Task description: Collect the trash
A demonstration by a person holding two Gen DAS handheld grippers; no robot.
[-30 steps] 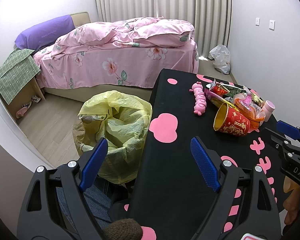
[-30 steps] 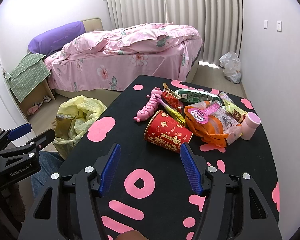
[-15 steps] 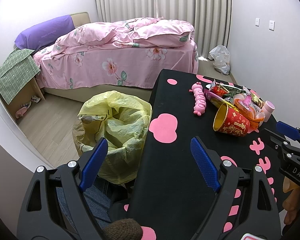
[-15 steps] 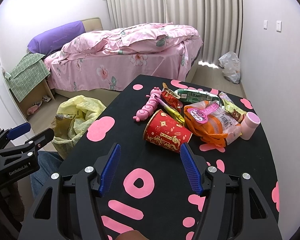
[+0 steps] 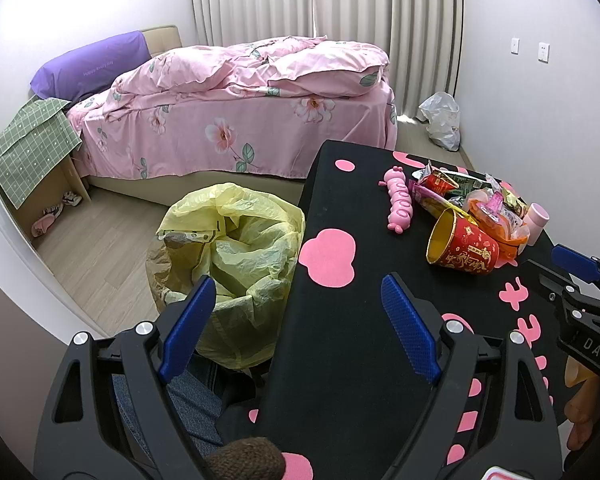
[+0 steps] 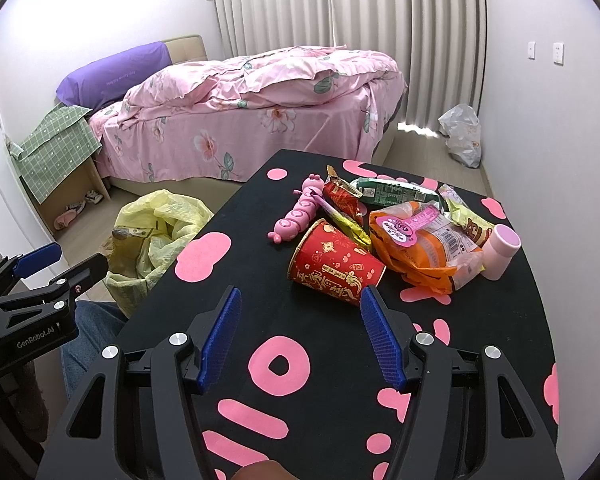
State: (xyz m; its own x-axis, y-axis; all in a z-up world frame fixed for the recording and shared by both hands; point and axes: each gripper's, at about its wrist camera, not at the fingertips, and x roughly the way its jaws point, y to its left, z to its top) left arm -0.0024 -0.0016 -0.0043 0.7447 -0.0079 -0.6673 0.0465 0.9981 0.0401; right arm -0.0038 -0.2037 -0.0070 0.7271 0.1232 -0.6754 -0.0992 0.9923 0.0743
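Both hand-held grippers, right (image 6: 300, 336) and left (image 5: 296, 320), hung open and empty, so collecting had not begun; the nearest trash, a red paper cup (image 6: 334, 266), lay tipped just beyond the right one, needing a reach forward.

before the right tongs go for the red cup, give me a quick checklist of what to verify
1. Right tongs open and empty: ok.
2. Red paper cup reachable, on its side just ahead of them: ok.
3. Cup free of the orange wrapper touching its base: cannot tell.
4. Yellow trash bag mouth open beside the table: ok.
5. Left tongs open, clear of the cup: ok.
6. Cup empty inside: cannot tell.
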